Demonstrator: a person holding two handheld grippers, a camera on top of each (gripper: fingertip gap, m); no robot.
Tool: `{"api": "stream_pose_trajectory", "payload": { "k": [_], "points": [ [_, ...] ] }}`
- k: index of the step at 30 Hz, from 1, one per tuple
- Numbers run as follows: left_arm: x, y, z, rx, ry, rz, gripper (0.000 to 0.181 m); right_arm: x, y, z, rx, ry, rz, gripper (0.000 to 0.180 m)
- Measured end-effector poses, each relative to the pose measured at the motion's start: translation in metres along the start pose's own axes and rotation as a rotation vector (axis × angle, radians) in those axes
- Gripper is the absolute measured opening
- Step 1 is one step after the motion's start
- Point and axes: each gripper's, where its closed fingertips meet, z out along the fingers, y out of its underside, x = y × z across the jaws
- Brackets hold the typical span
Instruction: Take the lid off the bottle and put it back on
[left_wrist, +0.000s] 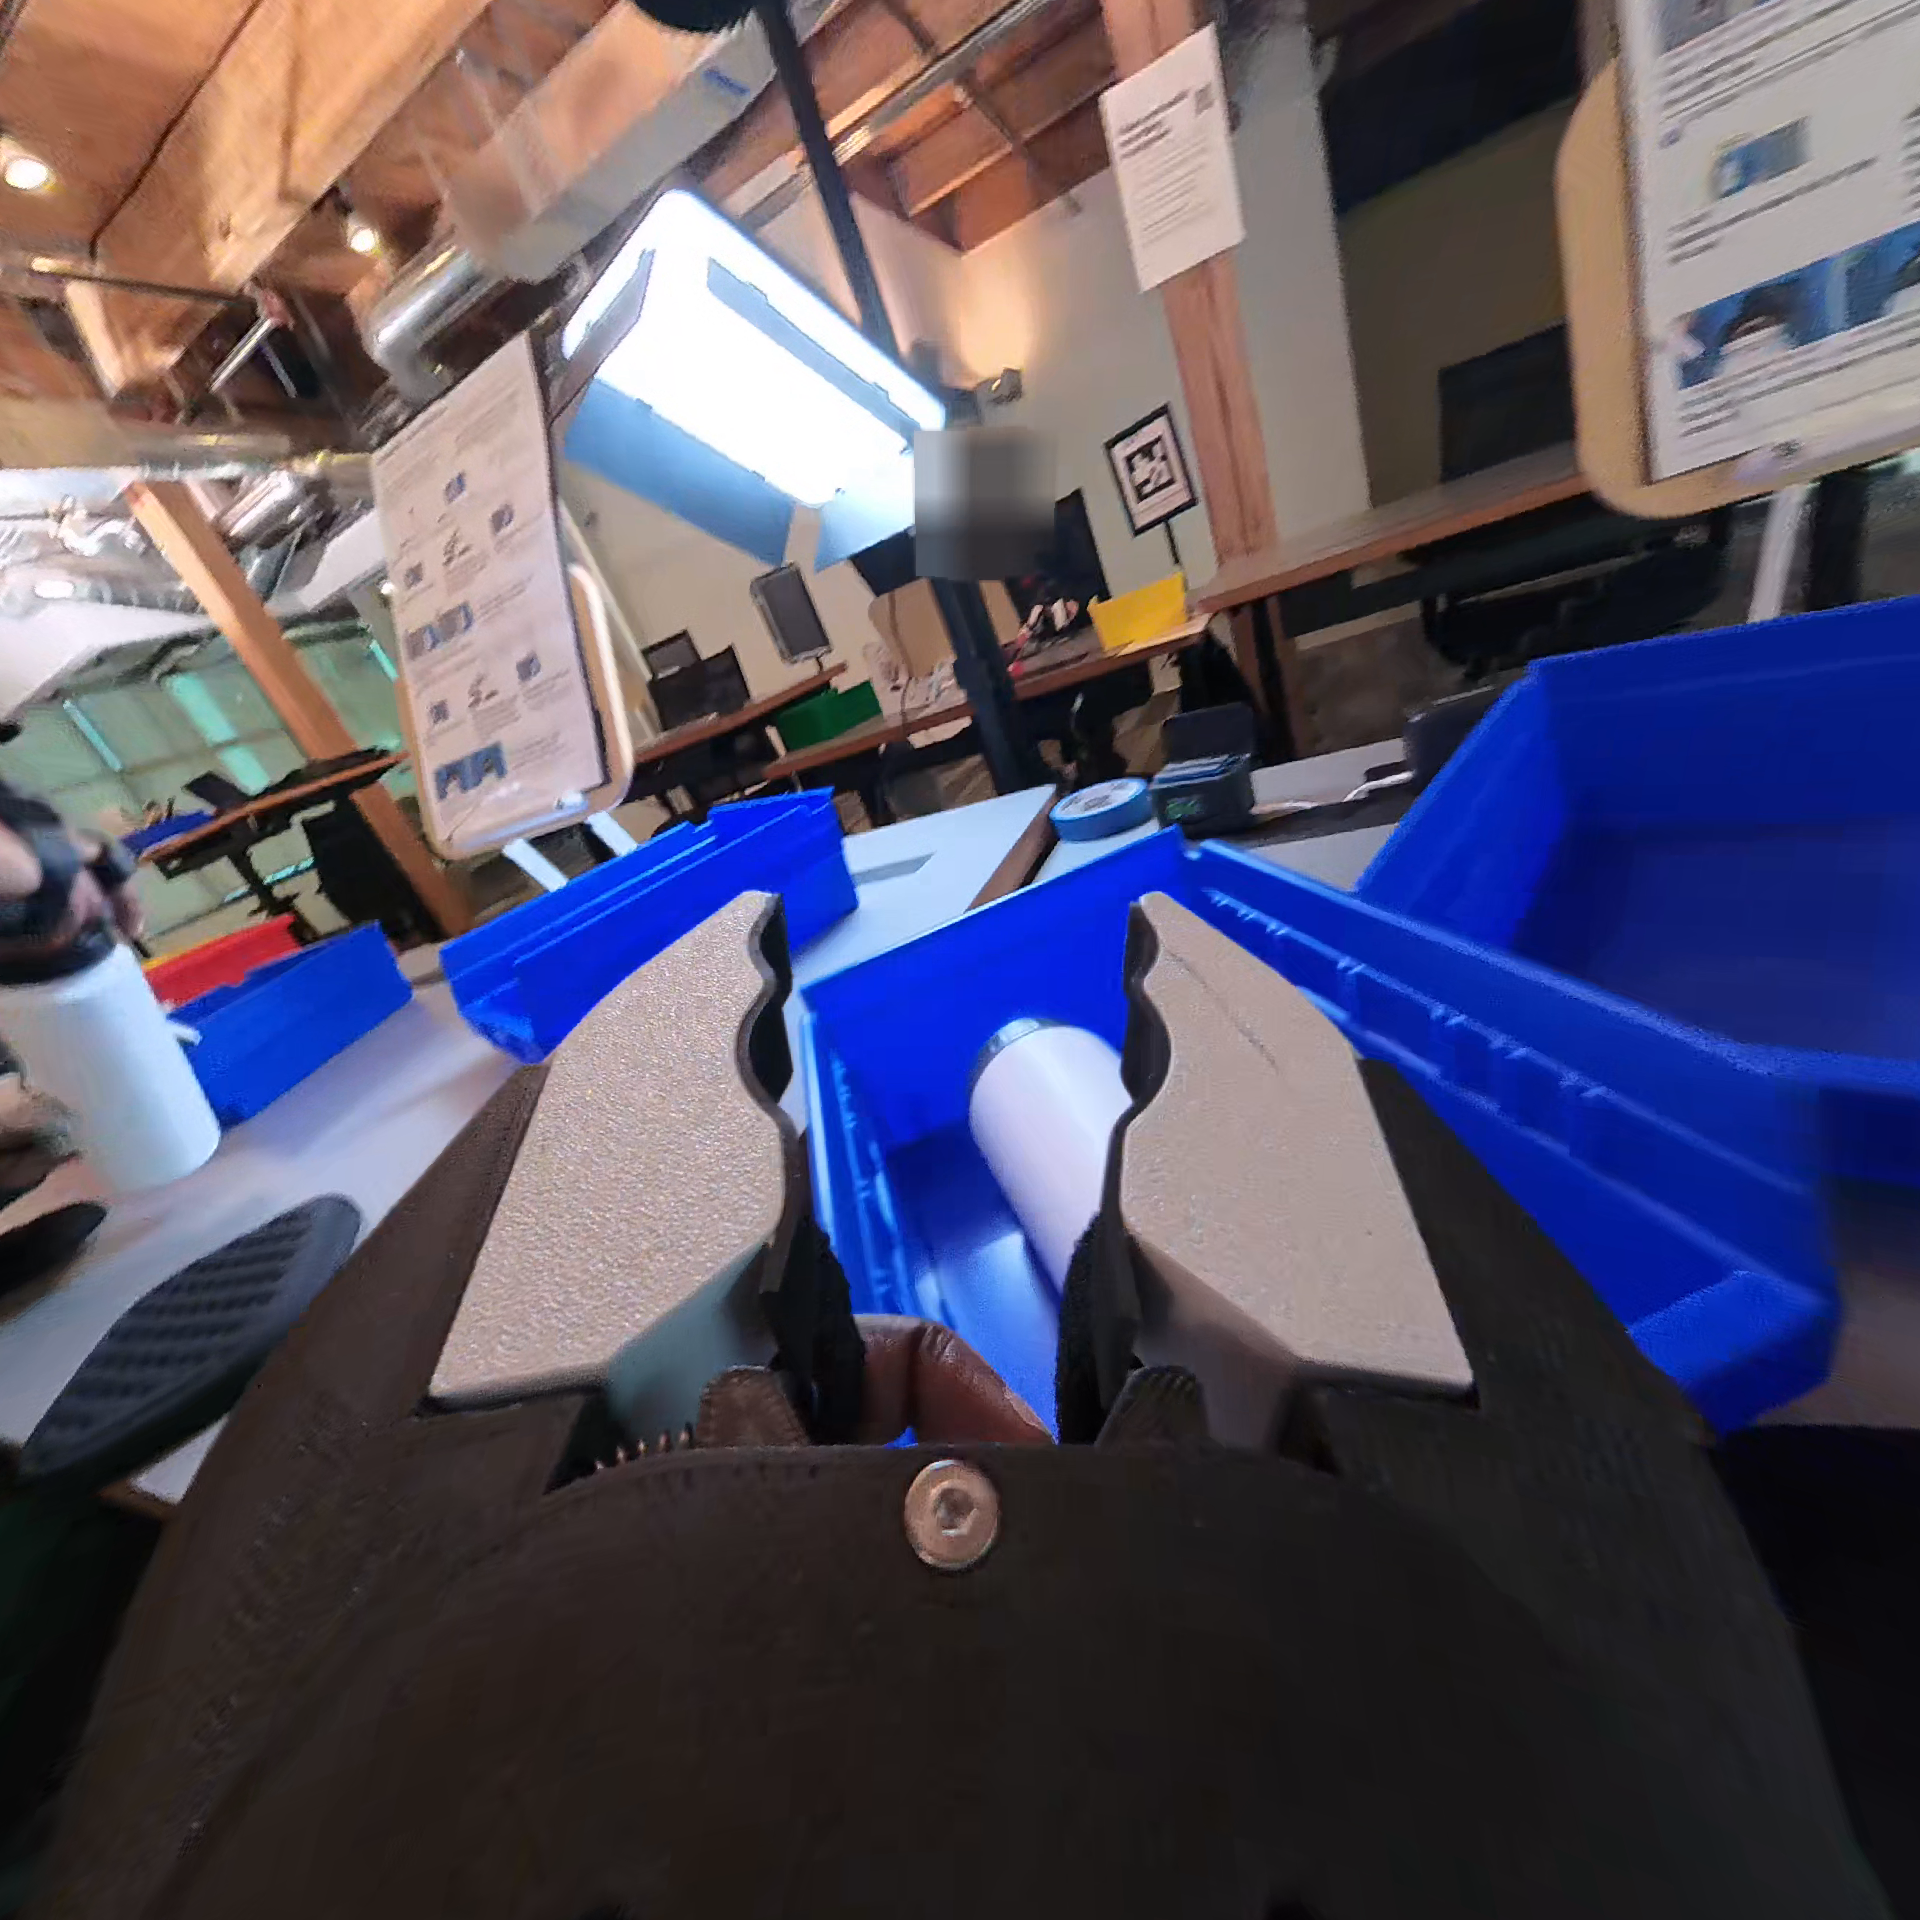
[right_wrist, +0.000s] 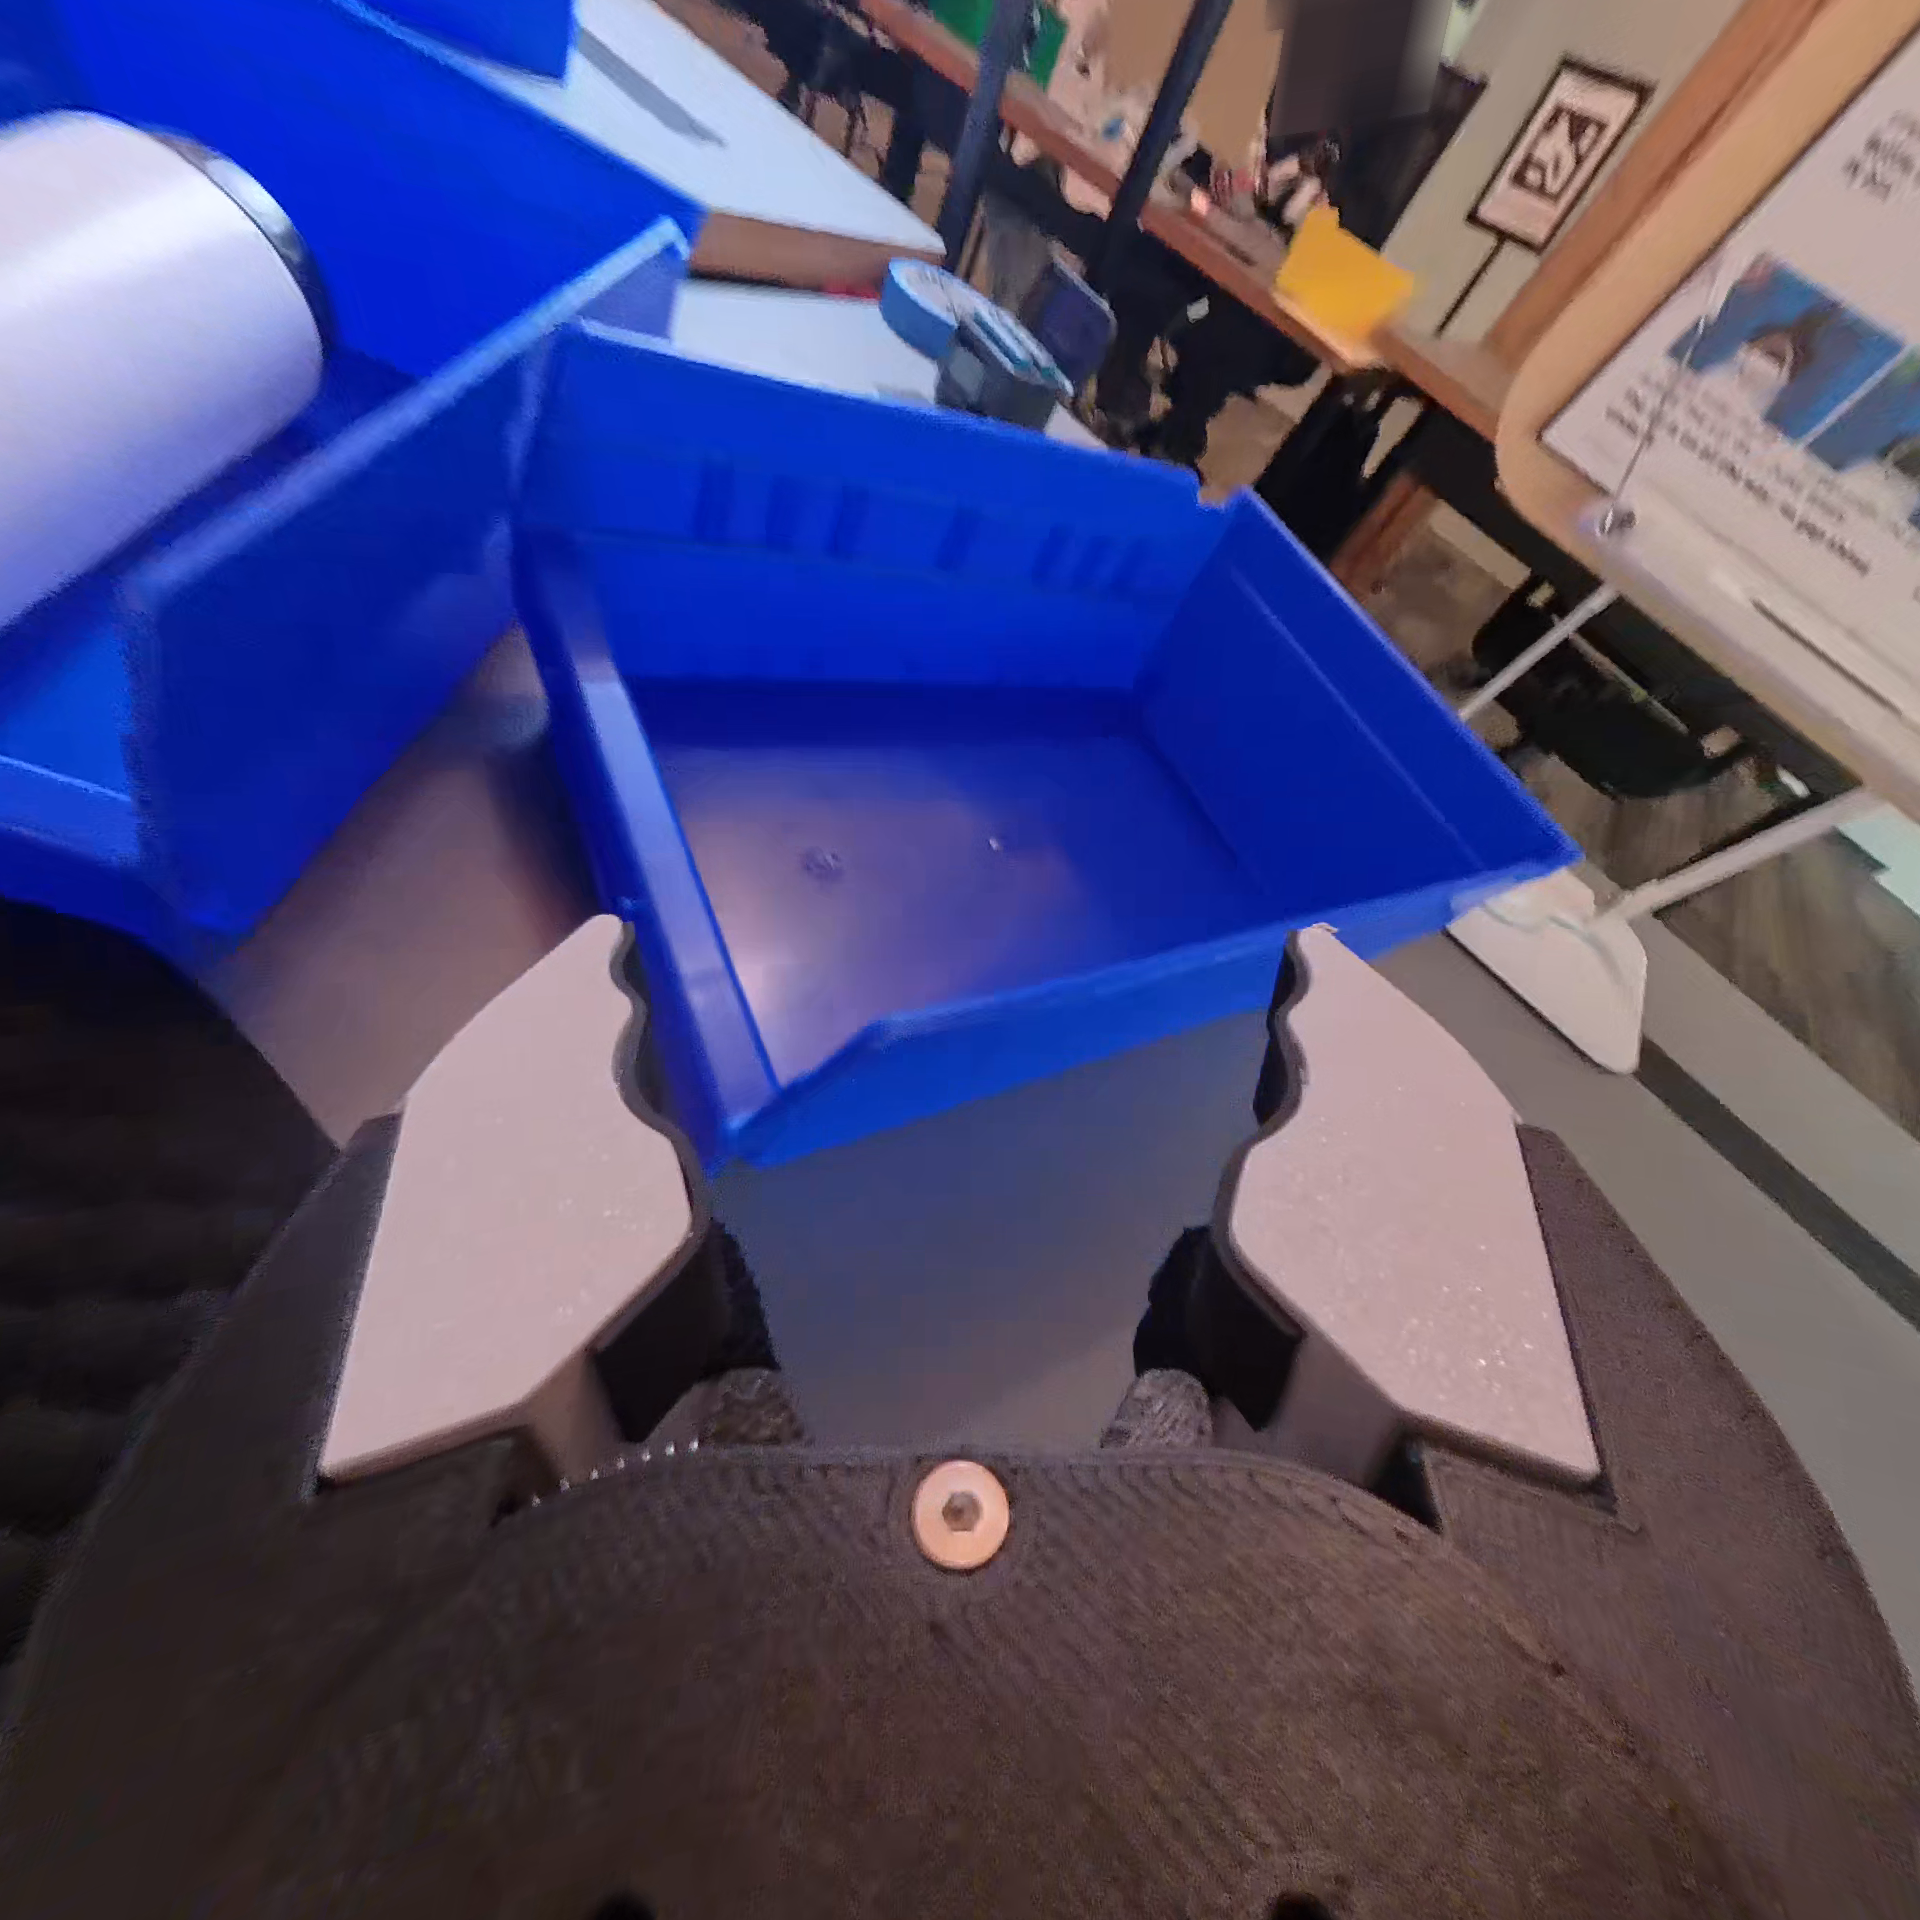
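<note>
A white bottle (left_wrist: 1044, 1127) lies on its side in a narrow blue bin (left_wrist: 935, 997), with its silver base end pointing away from me. Its near end and lid are hidden behind my left gripper's fingers. My left gripper (left_wrist: 956, 925) is open, low over this bin, with the bottle showing between its fingers. In the right wrist view the same bottle (right_wrist: 135, 343) shows blurred at the upper left. My right gripper (right_wrist: 966, 940) is open and empty, at the near rim of an empty wider blue bin (right_wrist: 1351, 727).
The wider blue bin (left_wrist: 1662, 883) stands right of the narrow one. More blue bins (left_wrist: 644, 935) and a second white bottle (left_wrist: 104, 1070) under a person's hand are at the left. A blue tape roll (left_wrist: 1101, 808) lies behind. The table edge (right_wrist: 1558, 1195) runs at the right.
</note>
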Motion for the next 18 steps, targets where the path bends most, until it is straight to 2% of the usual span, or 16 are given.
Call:
{"api": "stream_pose_trajectory", "payload": {
  "k": [2, 4, 6, 7, 10, 13, 18],
  "points": [
    [0.021, -0.012, 0.0, 0.032, 0.051, 0.018, 0.06, 0.011, 0.017, 0.002, -0.056, 0.039, -0.001, 0.107],
    [0.044, -0.018, -0.002, 0.05, 0.117, 0.027, 0.059, 0.015, 0.032, 0.0, -0.079, -0.012, 0.068, 0.098],
    [0.066, -0.02, -0.003, 0.06, 0.181, 0.027, 0.058, 0.011, 0.046, -0.008, -0.1, -0.131, 0.156, 0.039],
    [0.076, -0.019, -0.003, 0.059, 0.213, 0.02, 0.058, 0.018, 0.055, -0.012, -0.118, -0.125, 0.168, 0.023],
    [0.121, -0.013, -0.005, 0.02, 0.369, -0.075, 0.058, 0.048, 0.077, -0.026, -0.176, -0.054, 0.154, 0.012],
    [0.174, -0.008, -0.007, -0.057, 0.52, -0.17, 0.058, 0.062, 0.092, -0.043, -0.238, -0.098, 0.217, 0.01],
    [0.242, 0.019, 0.0, -0.266, 0.65, -0.163, 0.058, 0.079, 0.113, -0.074, -0.403, -0.148, 0.185, 0.014]
  ]
}}
